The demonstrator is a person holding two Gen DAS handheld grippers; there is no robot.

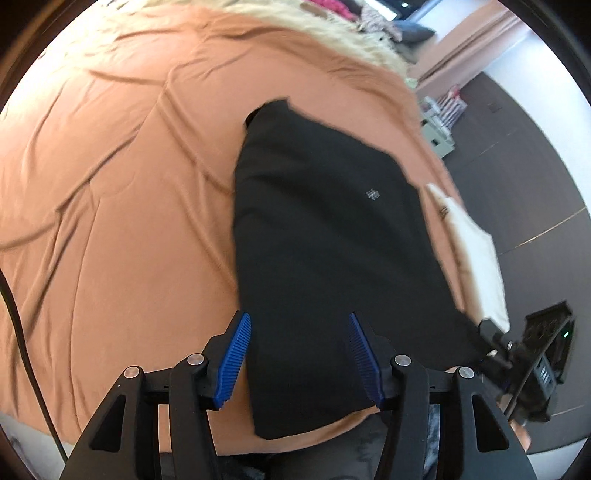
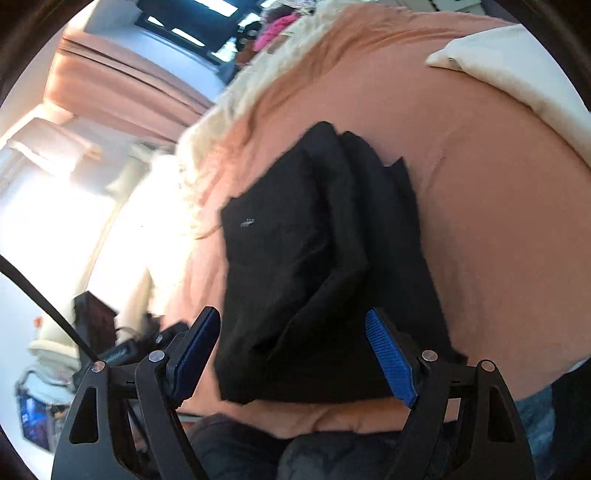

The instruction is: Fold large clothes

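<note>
Black garment [image 1: 325, 236] lying folded into long strip on orange bedsheet [image 1: 110, 184], near edge, beside white pillow [image 1: 476, 258].
Left tool [image 1: 299, 354] half open, empty.
Right tool [image 2: 295, 354] wide open, empty.
Likely mid-fold, lengthwise folds done.
Next: grip near hem corners, fold toward far end.

**Hidden and unclear**

The garment [image 1: 325, 240] bears a small pale mark [image 1: 372, 194] — too small to read. Its near edge is hidden behind the right gripper [image 2: 293, 358]. Motion smears the clutter [image 1: 354, 14] at the far end; the window [image 2: 55, 206] — blown out white.
</note>
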